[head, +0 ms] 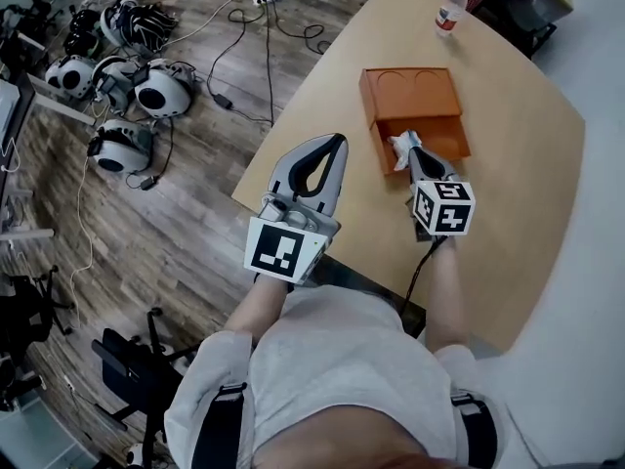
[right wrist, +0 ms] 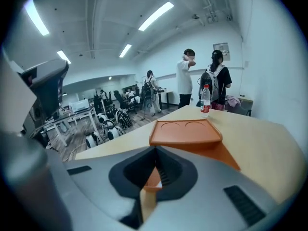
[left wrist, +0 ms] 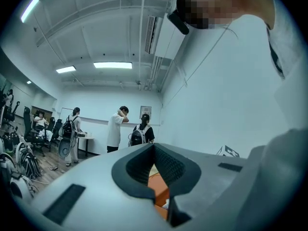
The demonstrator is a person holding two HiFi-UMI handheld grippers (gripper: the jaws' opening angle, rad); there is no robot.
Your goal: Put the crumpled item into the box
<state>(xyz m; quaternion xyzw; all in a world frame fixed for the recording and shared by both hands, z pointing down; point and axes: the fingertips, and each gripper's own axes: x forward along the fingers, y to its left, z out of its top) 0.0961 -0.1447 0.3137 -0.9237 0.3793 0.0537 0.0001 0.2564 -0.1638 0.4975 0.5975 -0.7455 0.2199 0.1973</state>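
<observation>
The table (head: 508, 223) is smooth, pale wood-look board, matt. The box (head: 410, 91) looks like matt orange plastic, the crumpled item (head: 401, 146) like white paper. The floor (head: 186, 223) shows grainy wood planks. The bottle (head: 450, 10) is clear glossy plastic. The left gripper (left wrist: 154, 146) and right gripper (right wrist: 155, 150) have smooth matt grey plastic shells and black ribbed pads (right wrist: 163, 174).

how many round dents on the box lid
2 dents, side by side on the lid: left dent, right dent. None seems hidden.
</observation>
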